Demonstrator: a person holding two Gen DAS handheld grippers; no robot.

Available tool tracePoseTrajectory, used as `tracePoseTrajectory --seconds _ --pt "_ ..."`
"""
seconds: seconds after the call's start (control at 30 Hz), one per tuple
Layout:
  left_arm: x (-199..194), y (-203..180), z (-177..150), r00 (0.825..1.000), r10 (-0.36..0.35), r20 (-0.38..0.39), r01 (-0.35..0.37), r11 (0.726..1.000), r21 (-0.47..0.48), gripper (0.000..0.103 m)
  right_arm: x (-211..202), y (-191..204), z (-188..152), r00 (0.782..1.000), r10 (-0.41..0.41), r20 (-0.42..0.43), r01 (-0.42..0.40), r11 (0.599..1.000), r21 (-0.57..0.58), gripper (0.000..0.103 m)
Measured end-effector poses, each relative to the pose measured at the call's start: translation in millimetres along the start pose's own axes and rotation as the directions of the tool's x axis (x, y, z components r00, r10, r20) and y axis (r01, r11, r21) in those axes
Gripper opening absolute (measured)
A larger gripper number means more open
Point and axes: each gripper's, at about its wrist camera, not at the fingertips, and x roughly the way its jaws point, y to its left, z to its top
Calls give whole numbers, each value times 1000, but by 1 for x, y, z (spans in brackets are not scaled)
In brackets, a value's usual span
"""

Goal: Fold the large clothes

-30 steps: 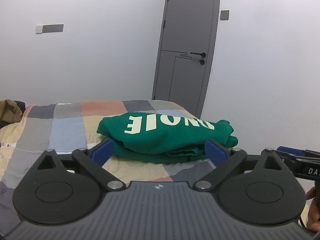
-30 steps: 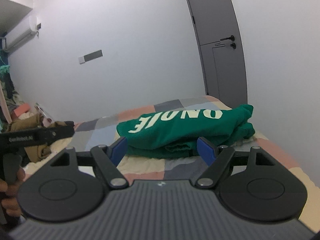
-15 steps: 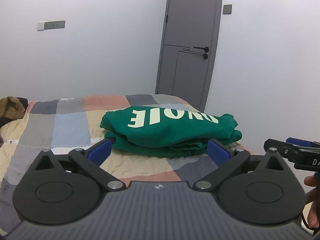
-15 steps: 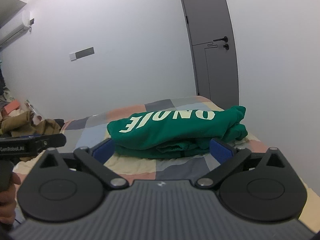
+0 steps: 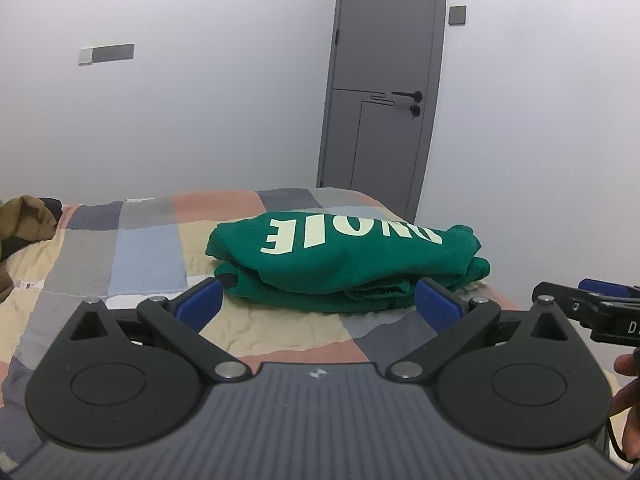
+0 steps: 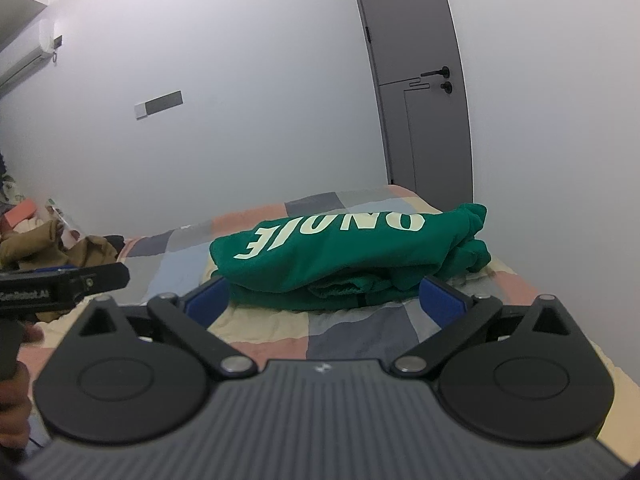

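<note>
A green sweatshirt with pale lettering lies folded in a thick bundle on the patchwork bed. It shows in the right wrist view too, sweatshirt on the bed. My left gripper stands open just short of the bundle's near edge, its blue pads apart with nothing between them. My right gripper is wide open in the same way, near the bundle's front edge and not touching it. Each gripper appears at the side of the other's view.
A grey door stands in the white wall behind the bed. Brown clothes are heaped at the bed's left end. The bed's right edge runs close to the wall. A hand holds the right gripper's handle.
The right gripper's jaws have spread wider. Both grippers have pulled back slightly from the green bundle, which lies still.
</note>
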Motion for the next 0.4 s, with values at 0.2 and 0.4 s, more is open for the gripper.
tracePoseTrajectory --seconds 0.2,0.4 --pt "-3 0 0 1000 6 8 -6 1000 -9 103 0 2 -1 1000 -1 -3 1 1000 -8 103" --pt "-6 2 1 1000 4 7 -4 1000 -21 103 0 4 -1 1000 -2 -4 2 1000 -16 103"
